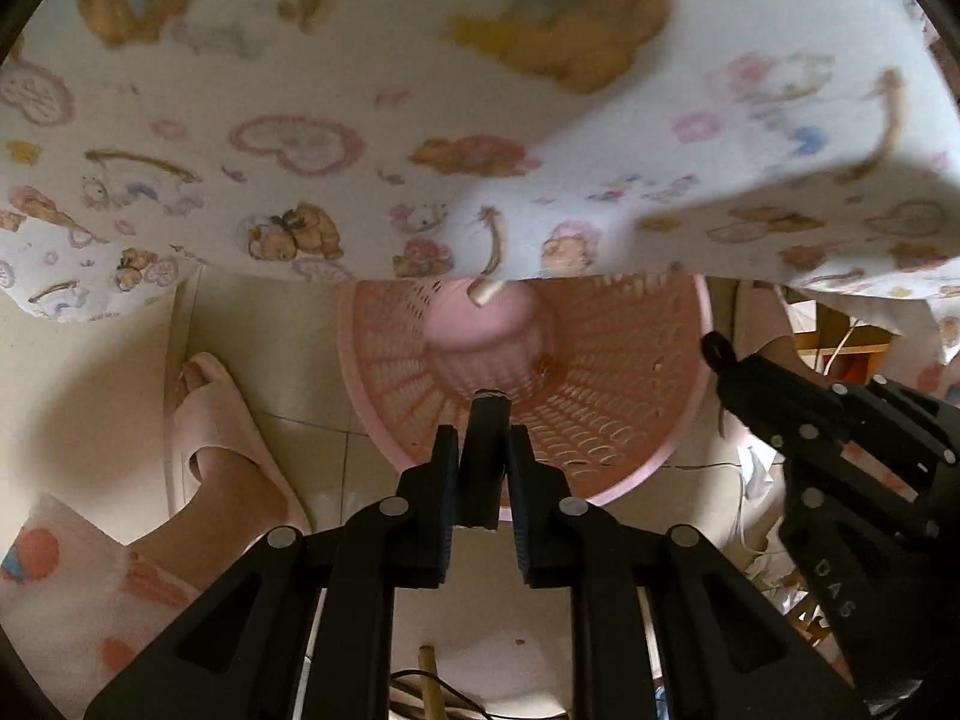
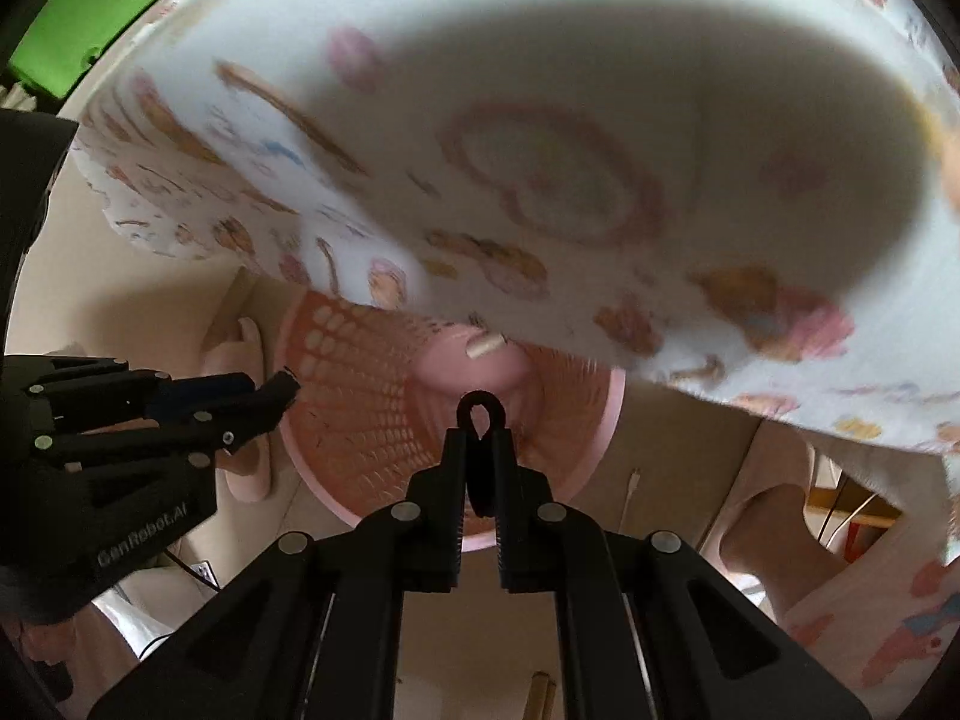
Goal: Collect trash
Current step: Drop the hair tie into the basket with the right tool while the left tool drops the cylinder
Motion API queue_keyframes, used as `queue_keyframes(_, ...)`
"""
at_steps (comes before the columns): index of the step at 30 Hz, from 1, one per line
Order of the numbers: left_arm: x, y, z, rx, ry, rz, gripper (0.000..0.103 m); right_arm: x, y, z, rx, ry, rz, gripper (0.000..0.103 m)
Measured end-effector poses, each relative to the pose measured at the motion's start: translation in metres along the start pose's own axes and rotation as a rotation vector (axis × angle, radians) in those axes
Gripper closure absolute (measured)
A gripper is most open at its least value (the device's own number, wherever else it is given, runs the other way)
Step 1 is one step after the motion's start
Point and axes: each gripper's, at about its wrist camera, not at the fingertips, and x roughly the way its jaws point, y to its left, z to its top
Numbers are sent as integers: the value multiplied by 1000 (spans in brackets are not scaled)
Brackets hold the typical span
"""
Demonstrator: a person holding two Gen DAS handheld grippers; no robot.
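A pink perforated waste basket (image 1: 606,384) stands on the tiled floor below both grippers; it also shows in the right wrist view (image 2: 360,396). A small beige scrap (image 1: 485,293) lies on its pink bottom, also seen from the right wrist (image 2: 483,345). My left gripper (image 1: 483,450) is shut on a dark flat handle (image 1: 480,468). My right gripper (image 2: 480,444) is shut on a black looped handle (image 2: 478,414). Both hang over the basket mouth. A white cloth with teddy-bear print (image 1: 420,138) hangs over the basket's far side, and fills the upper right wrist view (image 2: 540,150).
A foot in a pink slipper (image 1: 210,432) stands left of the basket, and a bare leg (image 2: 774,528) is to its right. Cables (image 1: 744,480) lie on the floor. A green board (image 2: 90,18) sits far left.
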Motion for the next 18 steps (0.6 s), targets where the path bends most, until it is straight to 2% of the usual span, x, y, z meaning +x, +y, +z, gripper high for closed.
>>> queue_keyframes(2,3,1,-1,-4,6,3,85,5,-1,1,6,3,1,95)
queue_keyframes(4,5,4,0,-20,21,13,74,6,-4,1,14,7,12,90)
queue_keyframes(5,5,6,0,-27,23,18,67,6,-6,1,21,11,14,80)
queue_keyframes(6,3,7,0,-35,21,26,60,6,-9,-1,30,13,16,66)
queue_keyframes(8,-1,11,-1,-51,14,28,54,5,-10,-3,41,-4,17,48)
queue_keyframes(12,-15,14,1,-75,-18,20,36,-7,-9,-1,34,-47,-1,42)
queue_keyframes(15,-30,16,1,-76,-63,36,31,-16,-10,0,39,-79,-17,34)
queue_keyframes(18,-47,17,1,-72,-111,43,25,-30,-8,1,30,-124,-41,34)
